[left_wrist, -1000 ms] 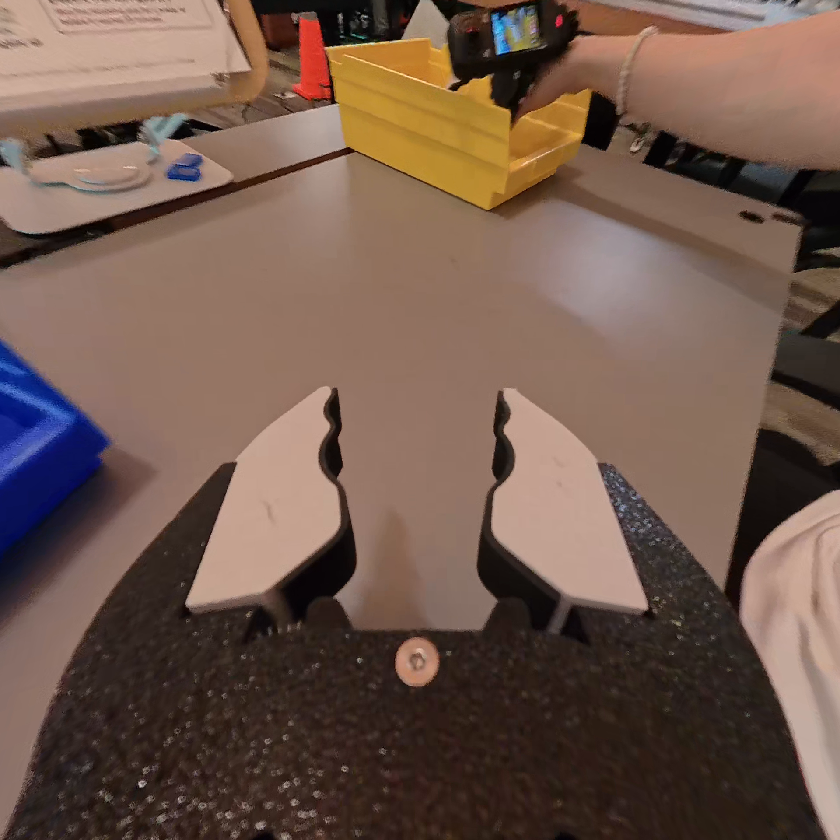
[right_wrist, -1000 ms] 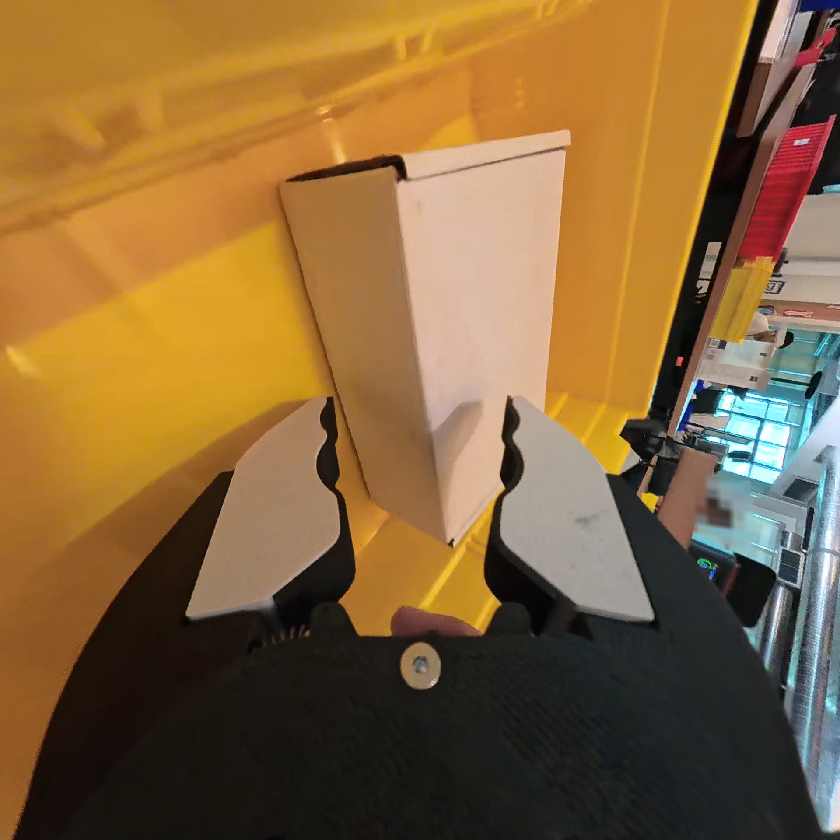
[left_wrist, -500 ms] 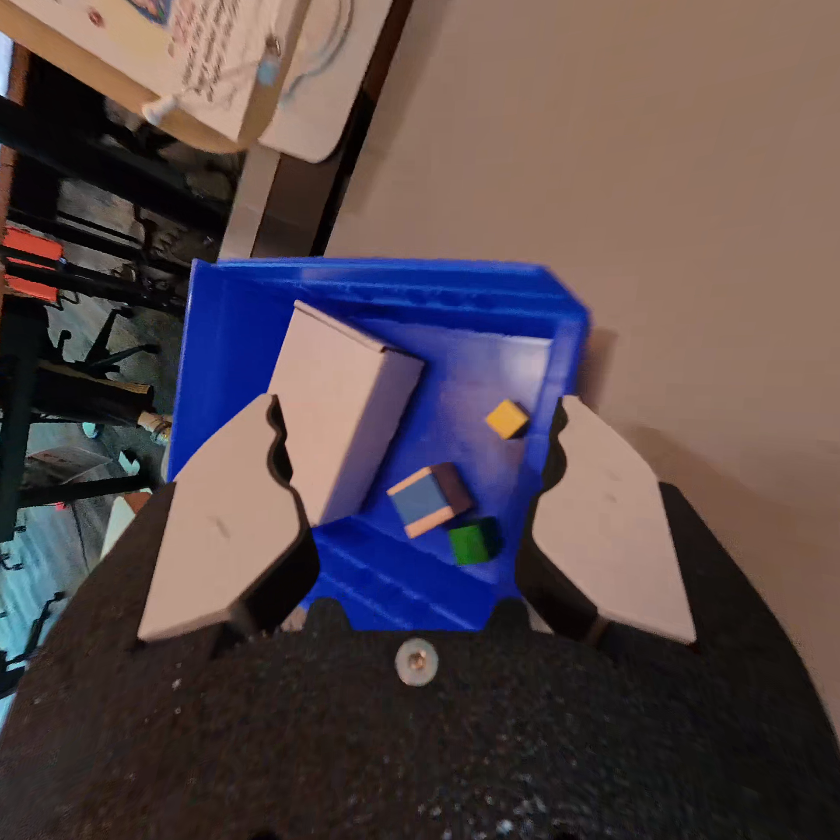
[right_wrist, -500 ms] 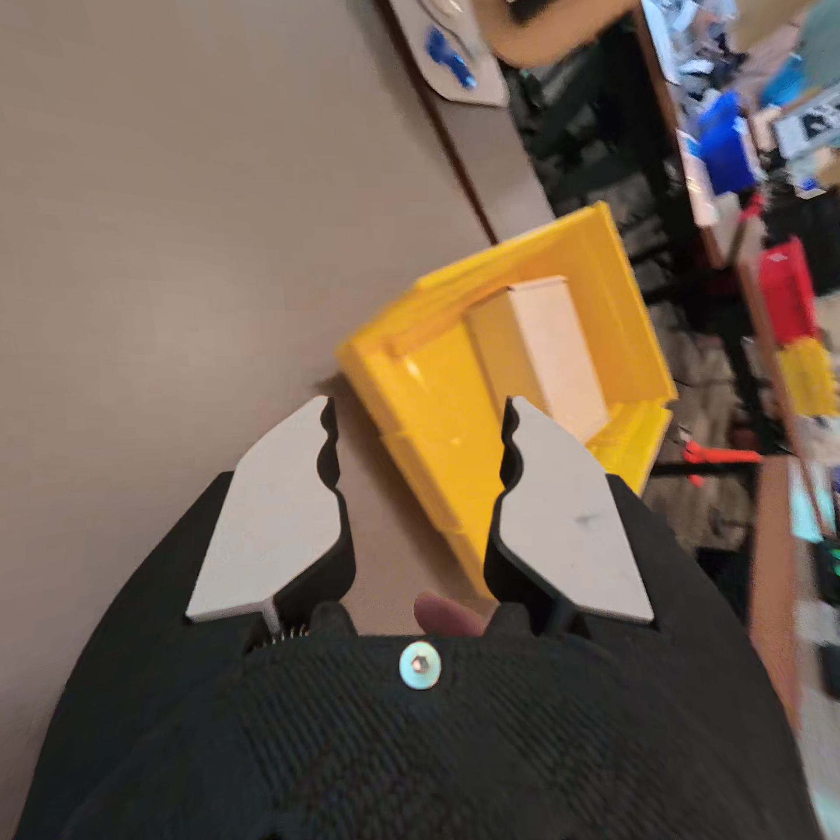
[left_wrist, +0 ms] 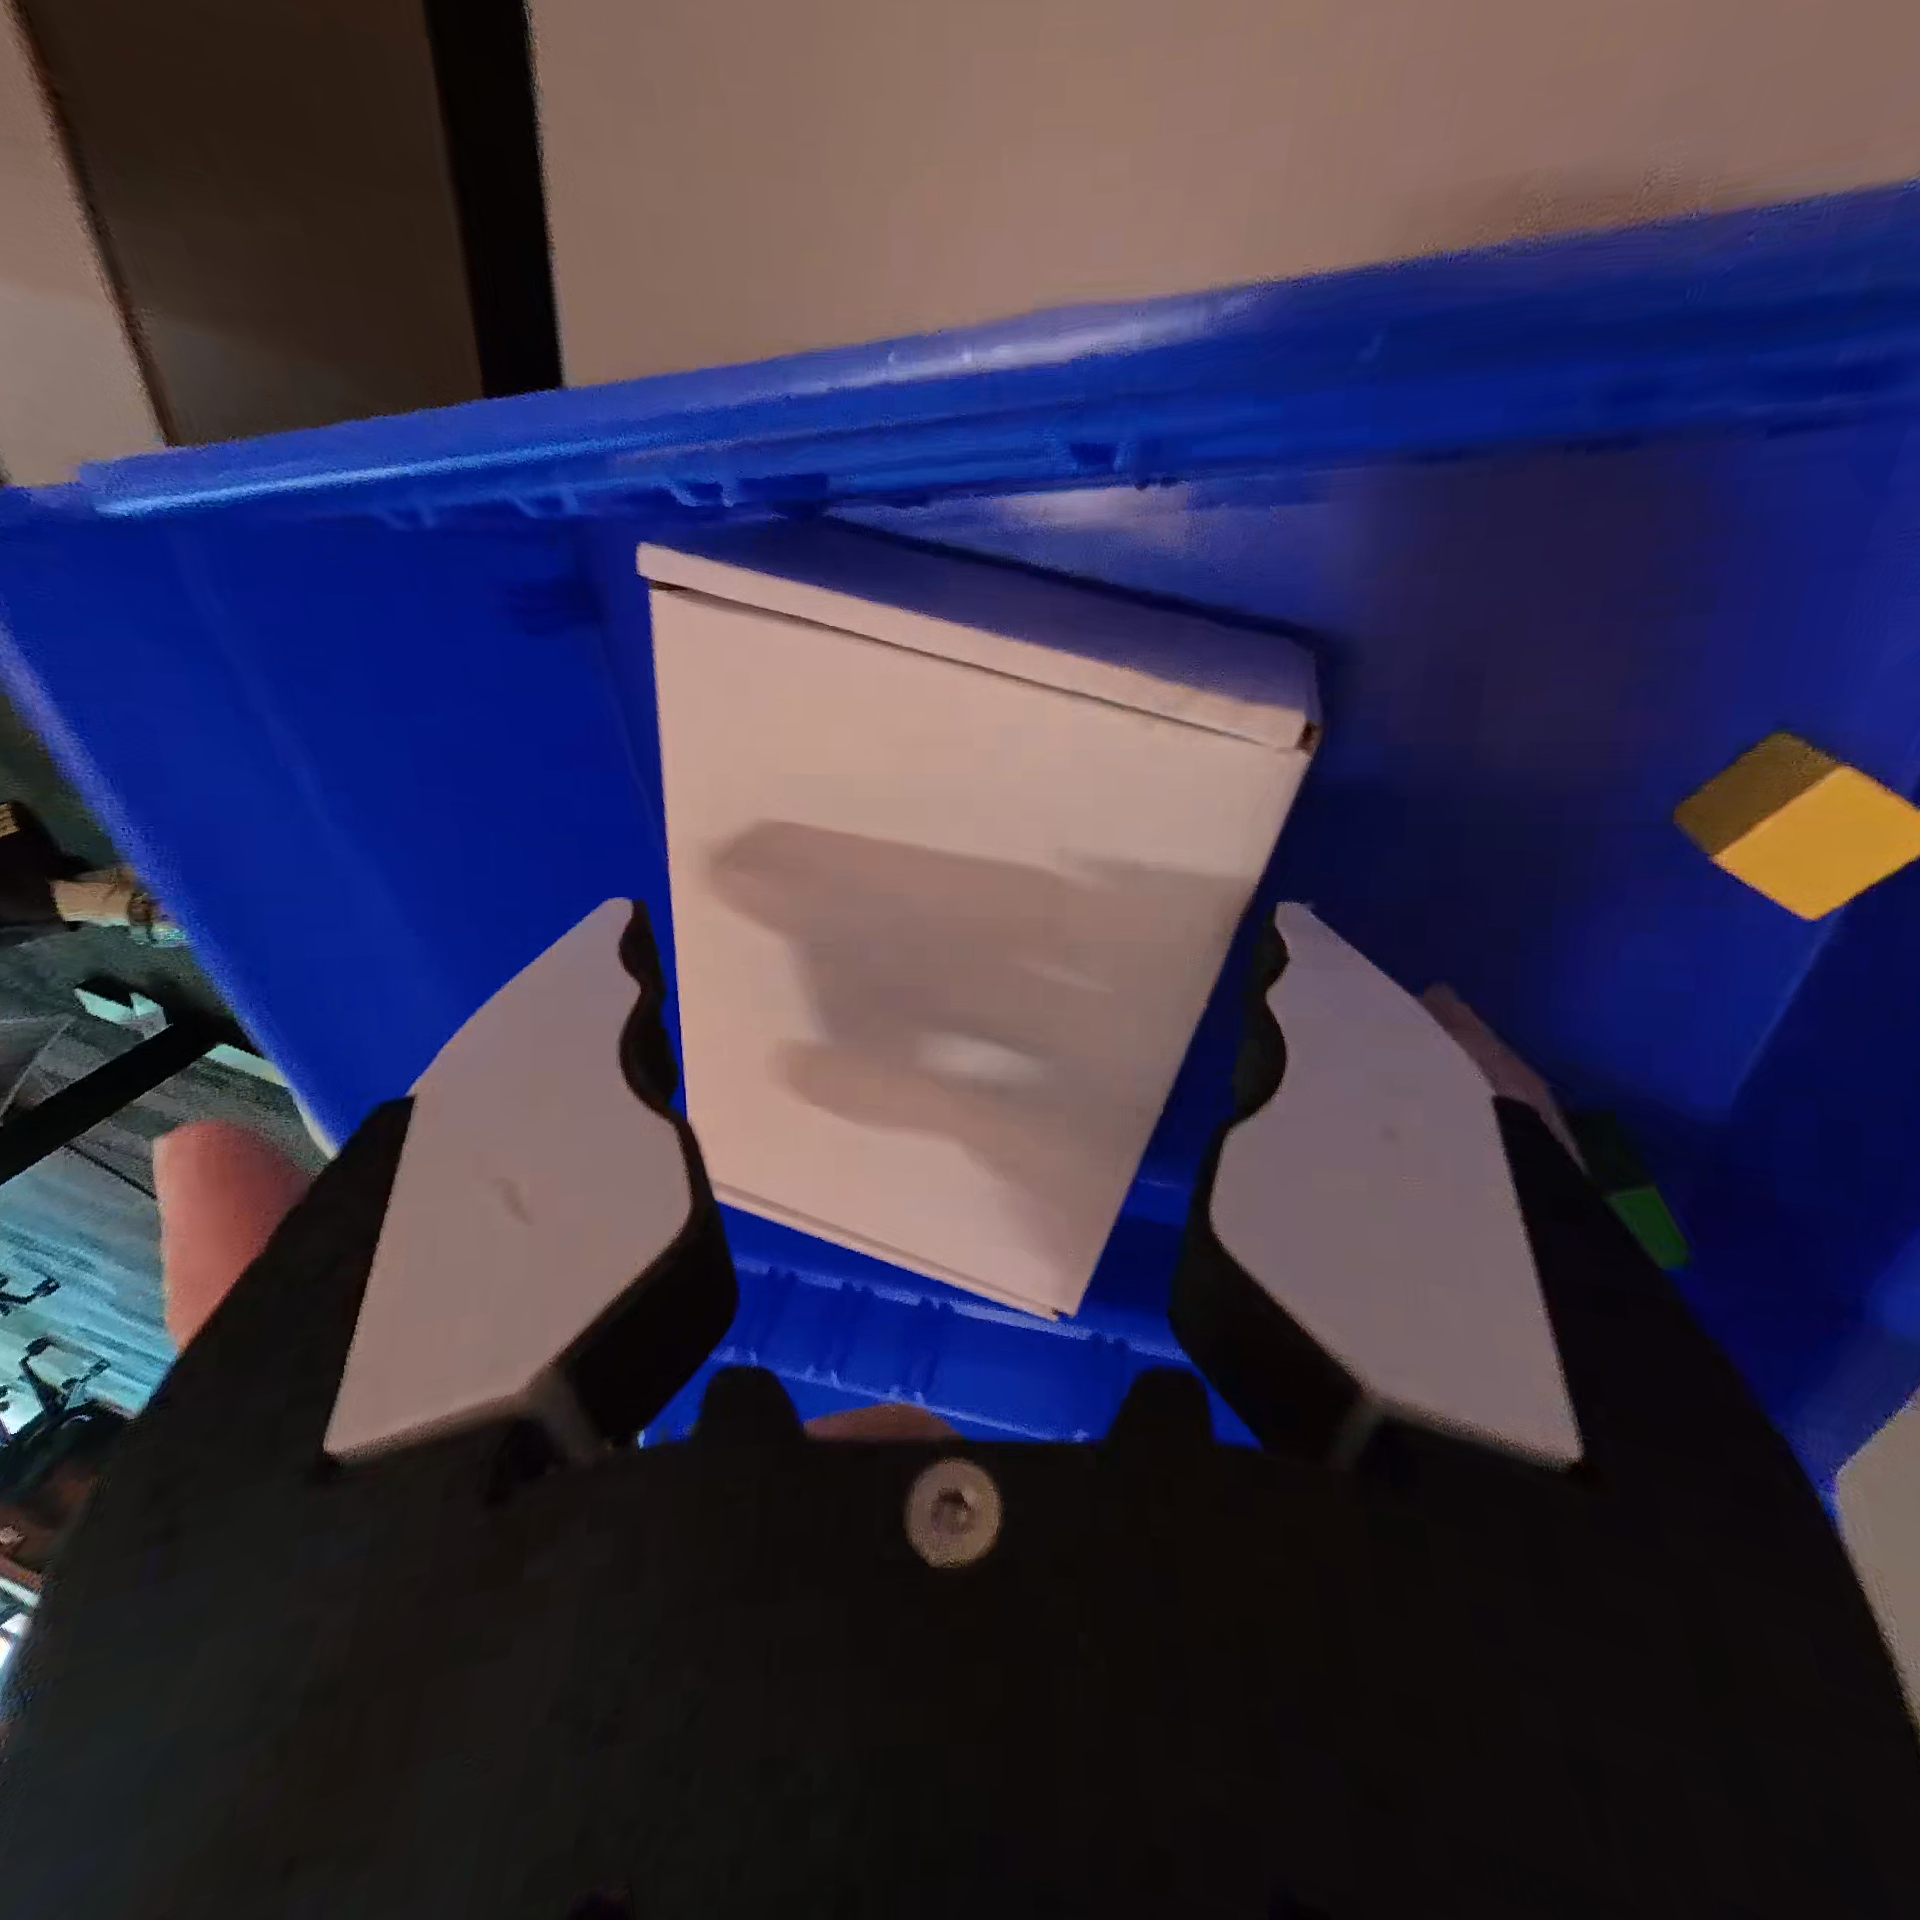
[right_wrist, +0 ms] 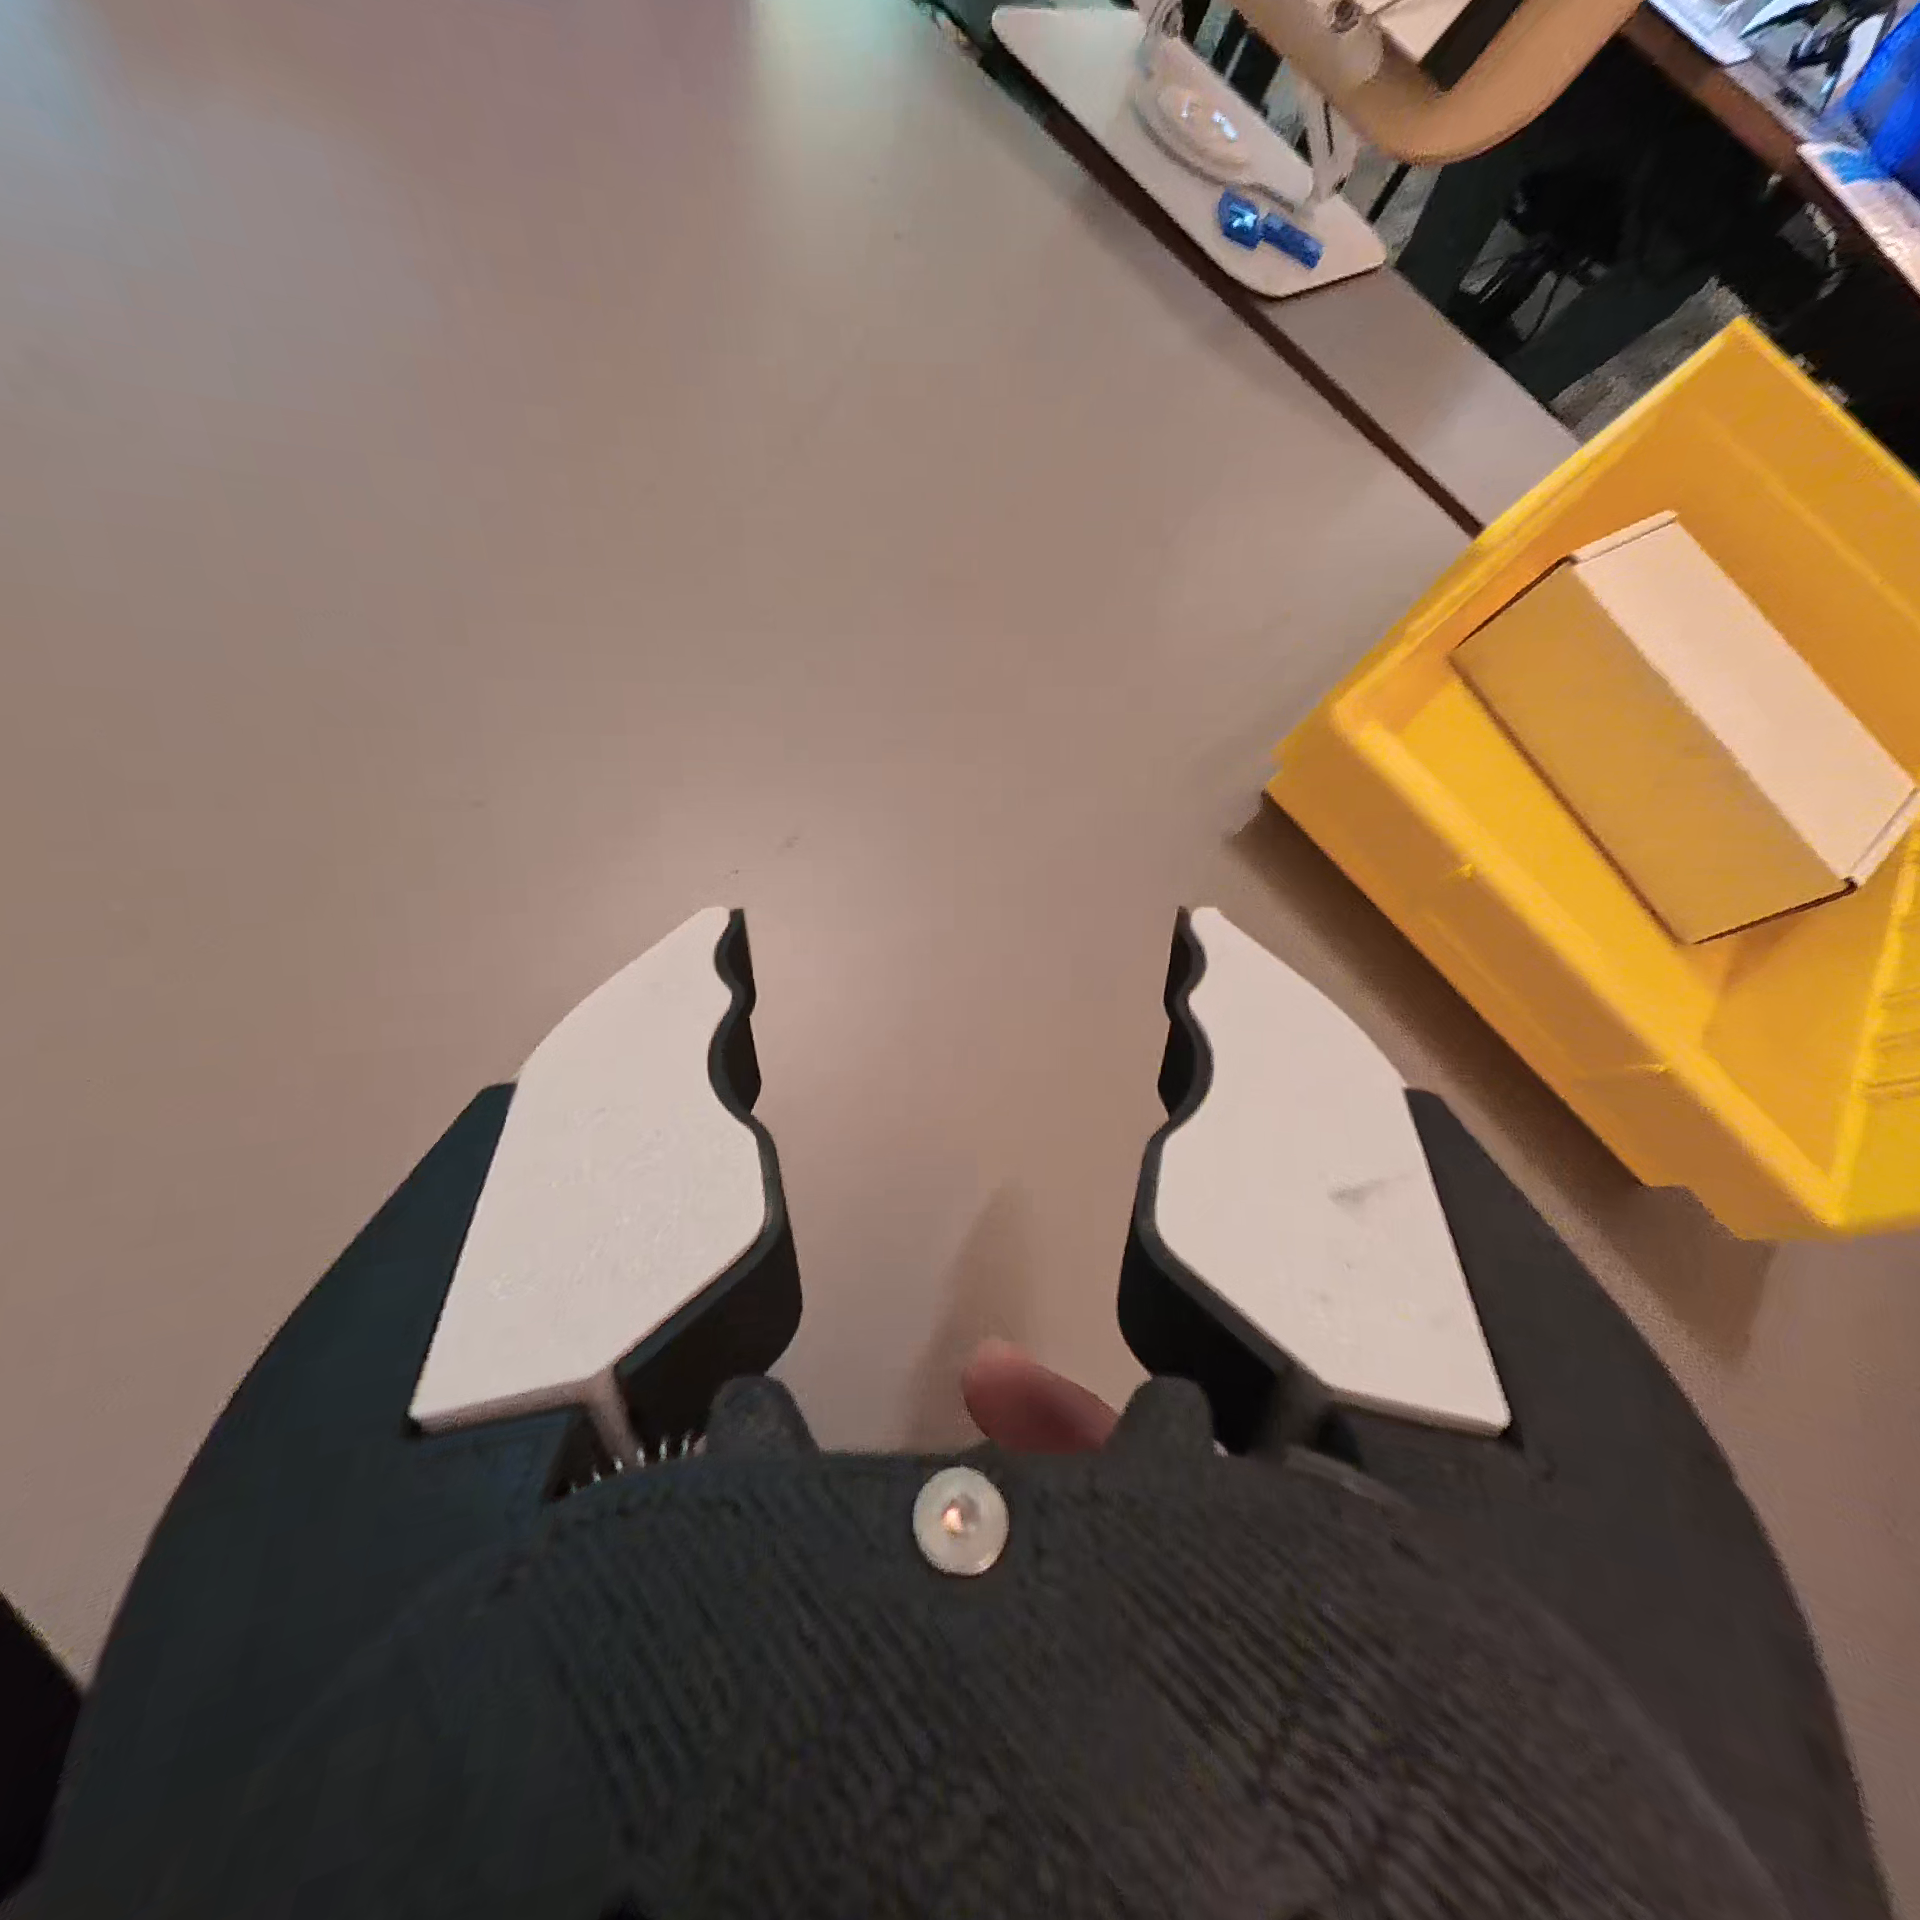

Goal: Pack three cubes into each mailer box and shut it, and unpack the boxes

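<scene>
In the left wrist view a shut white mailer box (left_wrist: pixel 966 914) lies in a blue bin (left_wrist: pixel 312 727). My left gripper (left_wrist: pixel 951 925) is open, its fingers on either side of the box with gaps, not gripping it. A yellow cube (left_wrist: pixel 1803 826) lies at the bin's right, and a green cube (left_wrist: pixel 1642 1205) peeks out behind the right finger. In the right wrist view my right gripper (right_wrist: pixel 961 920) is open and empty over the table (right_wrist: pixel 623 468). A second shut white mailer box (right_wrist: pixel 1683 727) lies in a yellow bin (right_wrist: pixel 1538 935) to its right.
A white board (right_wrist: pixel 1195 135) with a clear dish and small blue pieces lies at the far edge of the table. Beyond it are dark shelves and clutter. A fingertip (right_wrist: pixel 1029 1408) shows behind my right gripper. The gap from one gripper's tips to the other's is roughly 60 centimetres. To reach the yellow cube (left_wrist: pixel 1803 826) in a straight line is about 8 centimetres for my left fingers, about 50 centimetres for my right.
My left gripper has dropped into the blue bin and now straddles the mailer box. My right gripper has pulled back out of the yellow bin and swung left over the table, leaving its box inside.
</scene>
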The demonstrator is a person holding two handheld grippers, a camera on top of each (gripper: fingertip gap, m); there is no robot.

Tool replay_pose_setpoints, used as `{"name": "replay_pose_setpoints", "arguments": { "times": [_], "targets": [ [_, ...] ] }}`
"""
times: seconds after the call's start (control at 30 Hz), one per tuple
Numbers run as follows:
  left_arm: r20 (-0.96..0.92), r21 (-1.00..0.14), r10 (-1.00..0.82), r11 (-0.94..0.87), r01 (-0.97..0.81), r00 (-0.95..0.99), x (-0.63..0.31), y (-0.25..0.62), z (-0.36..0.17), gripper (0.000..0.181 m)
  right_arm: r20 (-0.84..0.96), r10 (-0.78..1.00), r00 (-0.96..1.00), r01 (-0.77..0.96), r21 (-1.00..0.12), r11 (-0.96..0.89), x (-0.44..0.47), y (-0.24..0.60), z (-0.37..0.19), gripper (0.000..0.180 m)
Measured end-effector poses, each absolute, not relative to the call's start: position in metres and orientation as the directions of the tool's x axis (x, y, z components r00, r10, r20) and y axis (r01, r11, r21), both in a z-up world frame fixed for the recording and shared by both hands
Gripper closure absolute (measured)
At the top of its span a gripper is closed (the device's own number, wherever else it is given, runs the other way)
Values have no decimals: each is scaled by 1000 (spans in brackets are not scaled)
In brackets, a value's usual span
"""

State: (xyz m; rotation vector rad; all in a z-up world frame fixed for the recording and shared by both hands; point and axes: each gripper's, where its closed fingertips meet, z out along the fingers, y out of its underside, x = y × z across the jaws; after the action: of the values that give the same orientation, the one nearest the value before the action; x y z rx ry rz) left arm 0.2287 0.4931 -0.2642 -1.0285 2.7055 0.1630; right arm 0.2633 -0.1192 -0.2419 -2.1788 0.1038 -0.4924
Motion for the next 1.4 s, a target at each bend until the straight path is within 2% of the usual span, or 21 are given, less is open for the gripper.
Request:
{"name": "replay_pose_setpoints", "arguments": {
  "times": [0.03, 0.1, 0.27, 0.4, 0.57, 0.63, 0.73, 0.87, 0.93, 1.03, 1.2, 1.3, 1.4],
  "targets": [
    [-249, 53, -626, 753, -656, -739, 229, 498, -269, 74, 301, -249, 921, 90, -784, -615, 261, -121, -243, 103],
    [-218, 115, -611, 758, -641, -761, 227, 511, -277, 59, 262, -266, 928, 54, -799, -600, 259, -123, -243, 101],
    [-90, 172, -680, 709, -684, -728, 212, 531, -305, 34, 190, -314, 930, -29, -816, -578, 265, -126, -241, 100],
    [-78, 89, -692, 712, -697, -717, 213, 528, -310, 34, 202, -281, 938, -16, -785, -619, 268, -119, -247, 99],
    [-108, 179, -684, 700, -691, -721, 209, 534, -310, 35, 205, -261, 943, 0, -787, -616, 275, -99, -249, 99],
    [-154, 173, -661, 714, -679, -735, 212, 535, -307, 36, 214, -258, 942, 10, -788, -615, 278, -91, -247, 100],
    [-188, 127, -667, 712, -691, -721, 214, 528, -288, 36, 259, -254, 932, 49, -783, -620, 280, -83, -238, 100],
    [-214, 51, -713, 674, -737, -667, 212, 511, -235, 37, 343, -235, 910, 115, -751, -650, 277, -82, -229, 101],
    [-208, 14, -721, 673, -739, -661, 205, 491, -206, 37, 375, -219, 901, 149, -740, -656, 272, -82, -227, 101],
    [-157, -44, -703, 707, -706, -694, 191, 437, -172, 37, 353, -209, 912, 166, -784, -599, 257, -74, -222, 103],
    [-19, -83, -591, 805, -588, -806, 160, 322, -145, 37, 351, -152, 924, 230, -829, -510, 228, -51, -208, 105],
    [28, -65, -527, 847, -527, -850, 149, 267, -146, 36, 404, -47, 914, 330, -803, -496, 208, -33, -191, 105],
    [41, 11, -505, 863, -505, -862, 142, 229, -153, 36, 408, 9, 913, 363, -802, -474, 193, -21, -157, 108]
  ]
}}
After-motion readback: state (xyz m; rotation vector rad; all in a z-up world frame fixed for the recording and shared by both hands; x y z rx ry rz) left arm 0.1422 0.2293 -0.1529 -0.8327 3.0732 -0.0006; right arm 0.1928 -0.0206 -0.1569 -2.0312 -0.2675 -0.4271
